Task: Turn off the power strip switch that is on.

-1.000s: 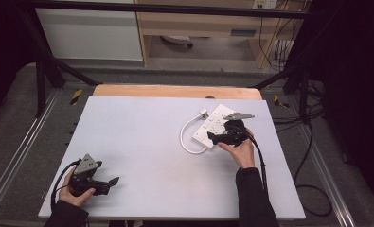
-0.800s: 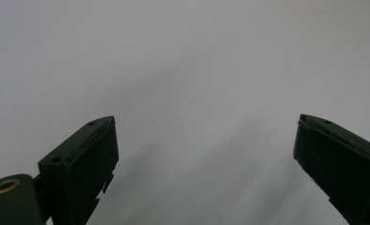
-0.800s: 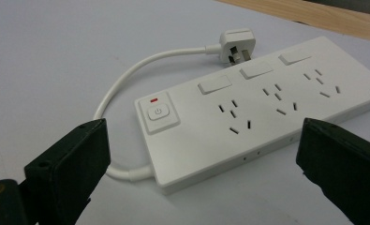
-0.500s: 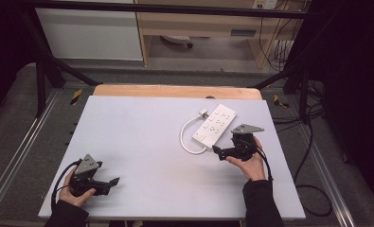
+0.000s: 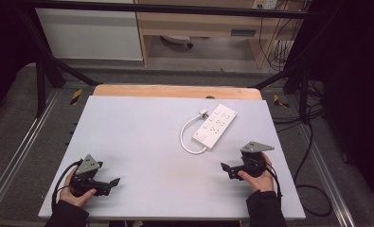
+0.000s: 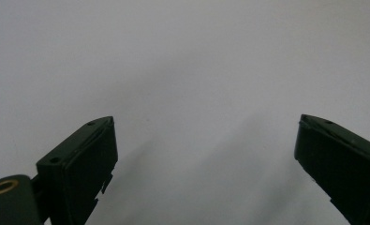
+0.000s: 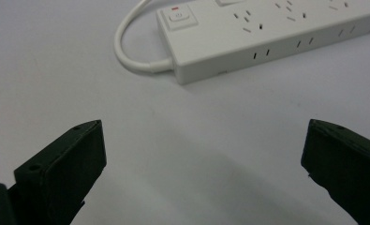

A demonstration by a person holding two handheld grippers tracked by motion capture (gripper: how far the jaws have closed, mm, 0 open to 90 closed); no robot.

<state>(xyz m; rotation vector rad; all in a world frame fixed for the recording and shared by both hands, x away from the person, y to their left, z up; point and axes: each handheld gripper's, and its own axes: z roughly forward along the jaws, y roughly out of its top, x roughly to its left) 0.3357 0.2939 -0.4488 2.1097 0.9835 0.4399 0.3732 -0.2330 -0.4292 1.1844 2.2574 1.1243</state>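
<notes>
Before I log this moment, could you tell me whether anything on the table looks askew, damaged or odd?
Nothing stands out. The white power strip lies flat but diagonal on the table, its short cable looped beside it, with no visible damage. Both the left gripper and right gripper are open and empty.

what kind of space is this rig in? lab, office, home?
Most likely a lab or workshop data-collection station: a pale work table inside a black metal frame, loose cables on grey carpet, plain cabinets behind. On the table lies a white power strip.
</notes>
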